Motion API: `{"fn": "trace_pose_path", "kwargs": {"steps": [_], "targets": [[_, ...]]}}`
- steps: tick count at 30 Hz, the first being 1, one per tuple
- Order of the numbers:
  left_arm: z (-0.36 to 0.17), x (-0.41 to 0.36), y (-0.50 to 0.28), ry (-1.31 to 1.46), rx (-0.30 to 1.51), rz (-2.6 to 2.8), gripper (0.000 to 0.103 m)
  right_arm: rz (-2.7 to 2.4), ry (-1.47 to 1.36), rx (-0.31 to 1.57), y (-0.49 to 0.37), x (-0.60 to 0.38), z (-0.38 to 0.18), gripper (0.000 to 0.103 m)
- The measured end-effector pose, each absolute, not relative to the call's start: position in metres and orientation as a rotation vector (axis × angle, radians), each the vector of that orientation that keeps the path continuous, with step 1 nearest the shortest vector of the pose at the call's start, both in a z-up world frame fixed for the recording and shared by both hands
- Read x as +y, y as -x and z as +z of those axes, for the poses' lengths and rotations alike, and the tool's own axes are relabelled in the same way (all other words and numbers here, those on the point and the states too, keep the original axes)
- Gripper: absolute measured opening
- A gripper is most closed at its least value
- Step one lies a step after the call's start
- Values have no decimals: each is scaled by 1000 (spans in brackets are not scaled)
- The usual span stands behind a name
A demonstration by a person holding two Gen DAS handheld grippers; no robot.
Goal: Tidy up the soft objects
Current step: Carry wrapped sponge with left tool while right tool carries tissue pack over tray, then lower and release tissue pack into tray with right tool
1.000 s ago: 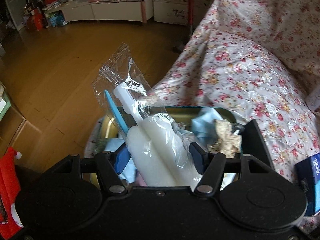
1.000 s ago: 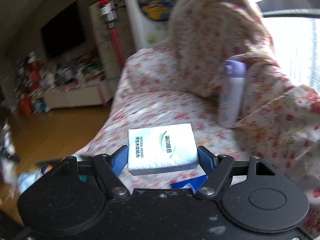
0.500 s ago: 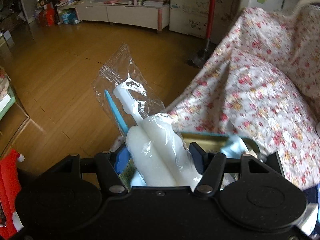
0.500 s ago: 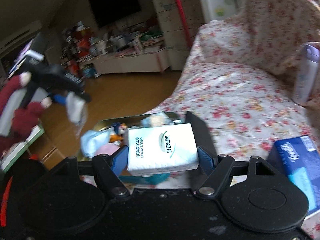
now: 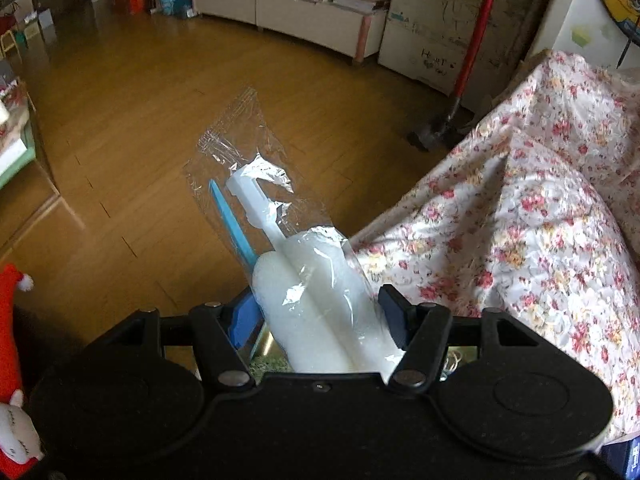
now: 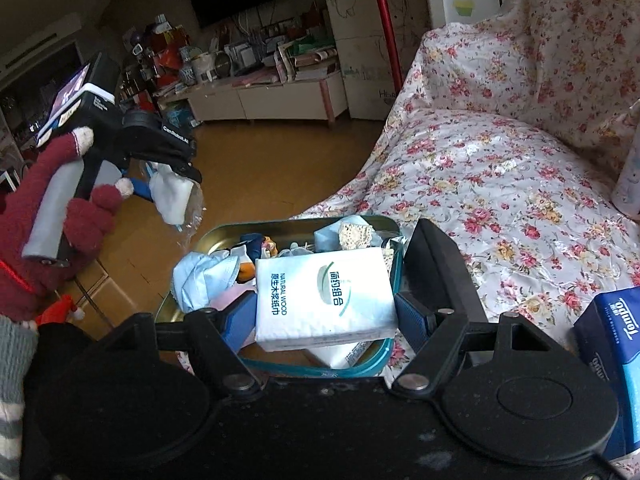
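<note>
My left gripper (image 5: pixel 316 312) is shut on a clear plastic bag of white rolls (image 5: pixel 320 304) with a blue stick and a white handle inside. It holds the bag in the air over the wooden floor, left of the tin; the bag also shows in the right wrist view (image 6: pixel 172 196). My right gripper (image 6: pixel 324 316) is shut on a white tissue pack (image 6: pixel 324 296) and holds it just above a teal metal tin (image 6: pixel 216 236). The tin sits on the sofa's edge and holds a light blue mask (image 6: pixel 204 276), a beige cloth (image 6: pixel 356 232) and other soft items.
The flowered sofa cover (image 6: pixel 480 168) fills the right side. A blue tissue box (image 6: pixel 616 340) lies on it at the right, and a black block (image 6: pixel 440 264) stands by the tin. A low cabinet (image 5: pixel 304 16) and a red-handled tool (image 5: pixel 468 52) stand at the far wall.
My left gripper has lifted the bag up and away from the tin, out over the floor. My right gripper has swung left with the tissue pack and now hovers over the tin.
</note>
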State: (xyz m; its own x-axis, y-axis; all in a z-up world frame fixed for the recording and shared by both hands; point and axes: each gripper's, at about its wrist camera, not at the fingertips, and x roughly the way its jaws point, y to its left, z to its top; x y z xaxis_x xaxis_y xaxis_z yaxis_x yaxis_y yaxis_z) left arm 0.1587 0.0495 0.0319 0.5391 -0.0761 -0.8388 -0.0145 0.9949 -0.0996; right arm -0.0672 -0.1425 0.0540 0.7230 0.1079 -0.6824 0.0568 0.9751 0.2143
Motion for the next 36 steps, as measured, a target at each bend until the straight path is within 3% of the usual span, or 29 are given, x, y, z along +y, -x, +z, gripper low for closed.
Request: {"fn": "trace_pose_path", "kwargs": {"steps": [13, 36], "targets": [[11, -14, -146, -27, 1060, -275, 60, -3, -192, 851, 49, -127, 39, 74], [-19, -6, -172, -133, 1098, -96, 60, 80, -40, 875, 8, -85, 22, 74]]}}
